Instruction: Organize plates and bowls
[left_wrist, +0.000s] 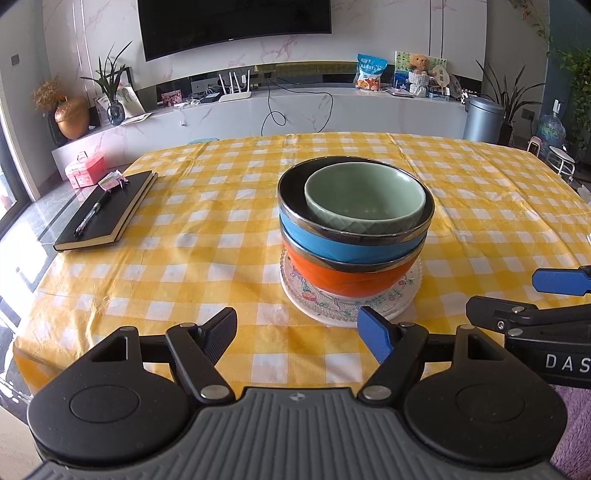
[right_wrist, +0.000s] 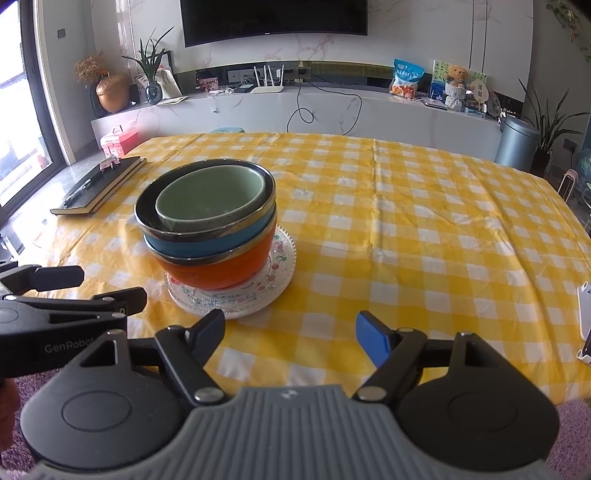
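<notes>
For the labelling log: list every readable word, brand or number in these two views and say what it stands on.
"DAS", cut off by the picture's edge: on the right gripper, seen from the left wrist.
"GenRobot", last letter partly hidden: on the left gripper, seen from the right wrist.
Print on the blue snack bag: too blurred to read.
Logo under the television screen: too small.
Print on the pink box: unreadable.

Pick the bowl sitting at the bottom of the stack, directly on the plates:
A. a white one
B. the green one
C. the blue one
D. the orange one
D: the orange bowl rests on the patterned plates, with the blue bowl and green bowl nested above it.
</notes>
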